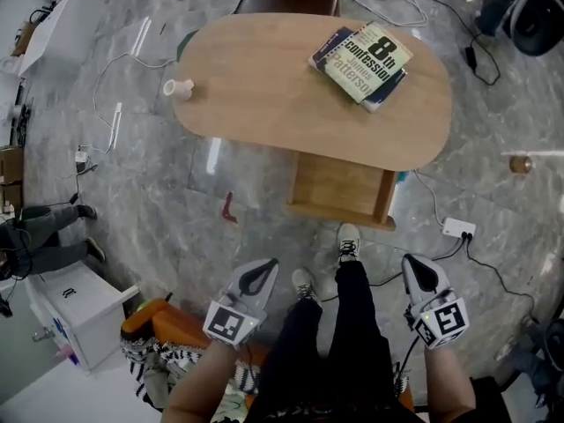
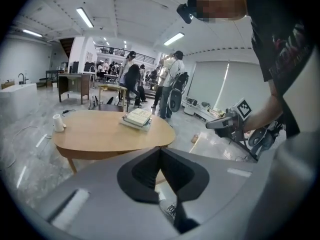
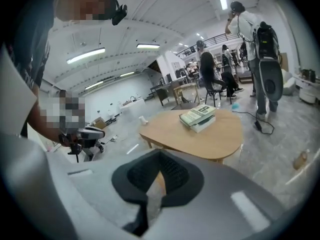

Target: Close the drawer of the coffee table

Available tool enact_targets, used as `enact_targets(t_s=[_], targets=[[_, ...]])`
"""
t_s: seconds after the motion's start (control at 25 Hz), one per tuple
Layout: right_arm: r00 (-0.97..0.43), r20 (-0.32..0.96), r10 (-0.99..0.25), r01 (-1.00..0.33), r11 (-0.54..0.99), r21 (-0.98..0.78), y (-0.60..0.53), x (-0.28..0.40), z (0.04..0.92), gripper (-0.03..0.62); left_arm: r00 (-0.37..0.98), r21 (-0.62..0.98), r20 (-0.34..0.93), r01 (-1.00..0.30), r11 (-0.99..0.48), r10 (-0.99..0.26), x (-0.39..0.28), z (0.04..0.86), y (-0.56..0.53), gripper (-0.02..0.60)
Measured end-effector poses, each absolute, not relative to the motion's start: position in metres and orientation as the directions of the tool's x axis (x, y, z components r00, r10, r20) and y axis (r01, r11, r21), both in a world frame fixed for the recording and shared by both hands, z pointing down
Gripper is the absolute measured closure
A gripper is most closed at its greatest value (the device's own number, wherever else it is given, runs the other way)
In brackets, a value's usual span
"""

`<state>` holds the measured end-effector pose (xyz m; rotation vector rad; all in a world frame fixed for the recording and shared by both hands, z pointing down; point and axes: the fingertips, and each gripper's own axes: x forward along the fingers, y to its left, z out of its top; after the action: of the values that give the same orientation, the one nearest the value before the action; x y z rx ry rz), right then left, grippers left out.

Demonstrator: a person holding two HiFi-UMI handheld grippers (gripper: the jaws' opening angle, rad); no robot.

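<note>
Drawer (image 1: 342, 186): open, straight ahead, between both grippers, front edge crosswise.
Left gripper (image 1: 258, 277): jaws together, empty.
Right gripper (image 1: 420, 273): jaws together, empty.

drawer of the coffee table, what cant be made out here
- Head view: the drawer runs back under the tabletop, so its rear part is hidden.
- Left gripper view: the left gripper itself blocks the space under the tabletop.
- Right gripper view: only a wood-coloured sliver shows between the fingers.

Stacked books (image 1: 361, 64), small white cup (image 1: 177, 87) well apart, white power strip (image 1: 459, 228), red object (image 1: 229, 208) on floor (image 1: 159, 201)
</note>
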<state>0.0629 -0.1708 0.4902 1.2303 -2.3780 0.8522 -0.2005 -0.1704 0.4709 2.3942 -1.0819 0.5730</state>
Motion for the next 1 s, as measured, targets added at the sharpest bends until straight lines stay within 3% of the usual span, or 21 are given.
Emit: enact_targets(t_s=[0.56,1.0], targets=[[-0.468,0.636,-0.614,-0.882,0.365,-0.297,-0.114,0.058,0.656,0.592,0.577,0.228,0.562,-0.797,-0.56,-0.593,-0.255,0.65,-0.149,0.581],[-0.397,0.698,-0.596,-0.91,0.356,-0.214,-0.102,0.095,0.777,0.592,0.542,0.204,0.553,-0.824,-0.528,-0.632,-0.264,0.783,-0.166,0.581]])
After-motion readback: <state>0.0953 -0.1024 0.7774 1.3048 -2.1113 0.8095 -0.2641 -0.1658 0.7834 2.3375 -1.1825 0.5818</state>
